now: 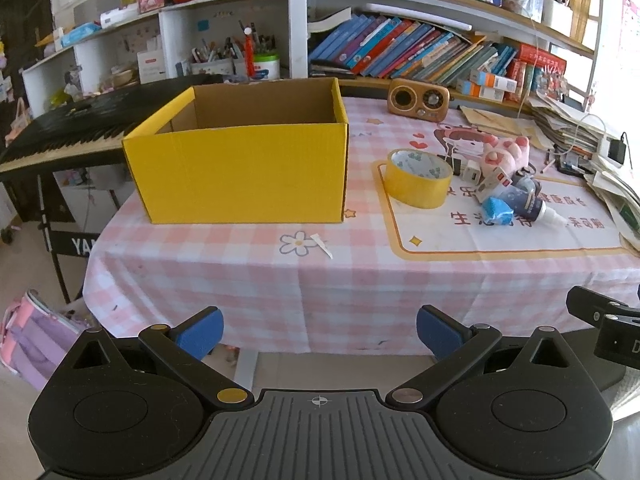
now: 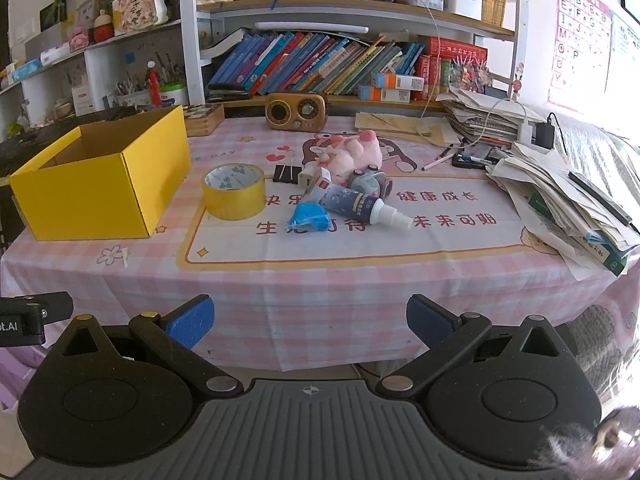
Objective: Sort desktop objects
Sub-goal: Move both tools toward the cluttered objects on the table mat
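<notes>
left wrist view shows the left gripper [image 1: 319, 332] with its jaws spread wide and holding nothing, hovering short of the near edge of the surface [image 1: 248, 284], which wears a pink checked cloth. beyond it the yellow cardboard box [image 1: 240, 172] stands open-topped on the surface's left part; the inner walls in view are bare brown, its floor is hidden. right wrist view shows the right gripper [image 2: 310, 320] likewise wide open and empty, off the near edge. ahead lies a roll of yellow tape [image 2: 233, 191], flat and just right of the box, apart from it. next to the tape sits a loose cluster: black binder clip [image 2: 286, 174], blue packet [image 2: 309, 220], spray bottle [image 2: 366, 205], pink plush toy [image 2: 354, 152]. a wooden radio [image 2: 296, 111] stands at the back.
</notes>
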